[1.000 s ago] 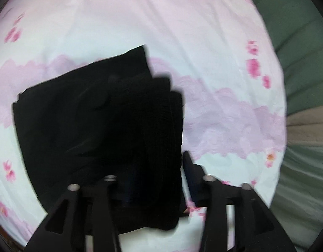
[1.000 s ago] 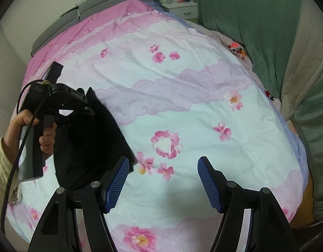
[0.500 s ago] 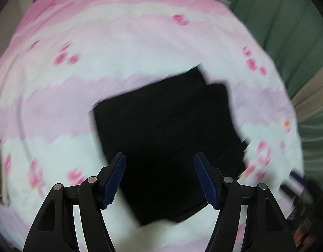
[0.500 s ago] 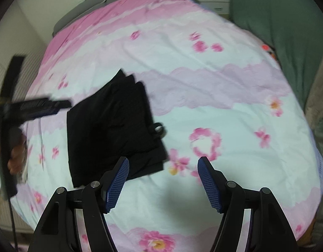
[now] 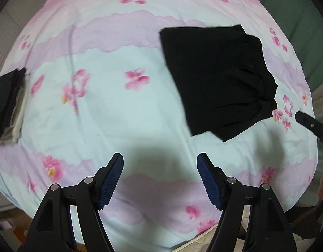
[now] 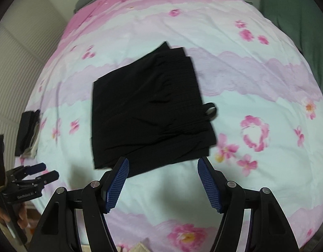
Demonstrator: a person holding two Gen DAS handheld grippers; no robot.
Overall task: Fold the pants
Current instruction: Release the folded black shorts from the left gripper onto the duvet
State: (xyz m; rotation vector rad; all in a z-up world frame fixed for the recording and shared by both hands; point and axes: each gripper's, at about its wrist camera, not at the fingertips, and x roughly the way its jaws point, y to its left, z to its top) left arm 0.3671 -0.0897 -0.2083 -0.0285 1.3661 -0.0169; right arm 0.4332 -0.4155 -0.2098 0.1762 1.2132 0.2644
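Black folded pants (image 6: pixel 149 111) on floral bedspread (image 6: pixel 255 84), both tongs empty

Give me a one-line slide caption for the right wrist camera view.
Folded black pants lie on the floral bedspread ahead of the open right gripper, which holds nothing.

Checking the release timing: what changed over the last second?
The left gripper let go of the folded black pants, opened and drew back. The right gripper stayed open and empty; the pants lie flat on the pink floral bedspread.
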